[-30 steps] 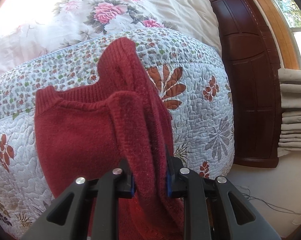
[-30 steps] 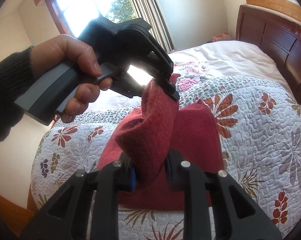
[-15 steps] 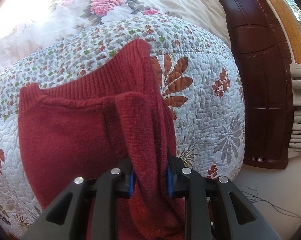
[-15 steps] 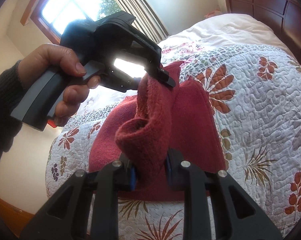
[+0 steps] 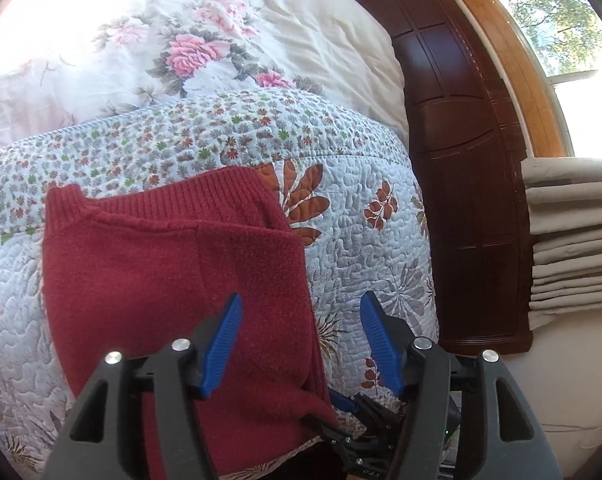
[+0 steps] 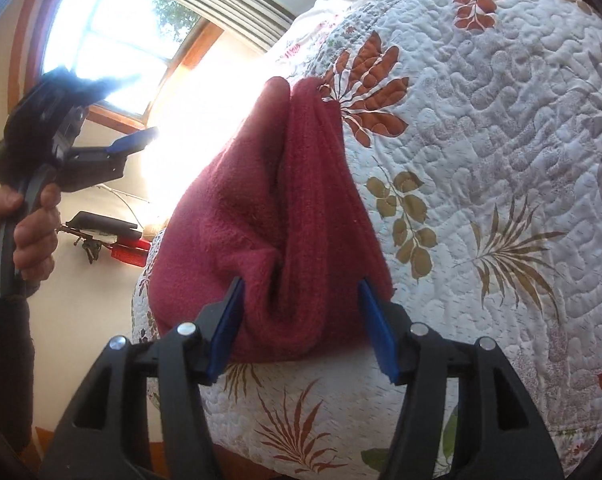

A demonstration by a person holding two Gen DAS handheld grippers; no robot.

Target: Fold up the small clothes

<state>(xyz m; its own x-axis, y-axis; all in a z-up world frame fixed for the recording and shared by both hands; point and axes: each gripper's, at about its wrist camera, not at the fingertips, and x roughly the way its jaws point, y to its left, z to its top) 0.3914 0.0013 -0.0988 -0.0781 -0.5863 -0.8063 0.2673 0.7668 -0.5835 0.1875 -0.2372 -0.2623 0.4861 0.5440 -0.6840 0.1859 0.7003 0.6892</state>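
A dark red knit sweater (image 5: 161,272) lies folded on the quilted bedspread (image 5: 361,248), ribbed hem toward the far side. My left gripper (image 5: 301,304) is open just above its right edge; the left blue pad (image 5: 221,340) is over the cloth and the right pad over the quilt. In the right wrist view the sweater (image 6: 269,200) bunches up in soft folds near the bed's edge. My right gripper (image 6: 301,286) is open, its pads wide apart on either side of the bunched cloth. A hand (image 6: 29,232) holds the other gripper up at far left, clear of the sweater.
A dark wooden headboard (image 5: 461,160) rises at the right of the bed, with a floral duvet (image 5: 181,40) behind the quilt. Folded beige curtains (image 5: 573,240) hang under a window (image 5: 561,32). A black and red object (image 6: 113,236) lies beyond the bed.
Both grippers have opened and let go of the sweater. The lifted fold now lies down on the garment. The left gripper has drawn away to the left in the right wrist view.
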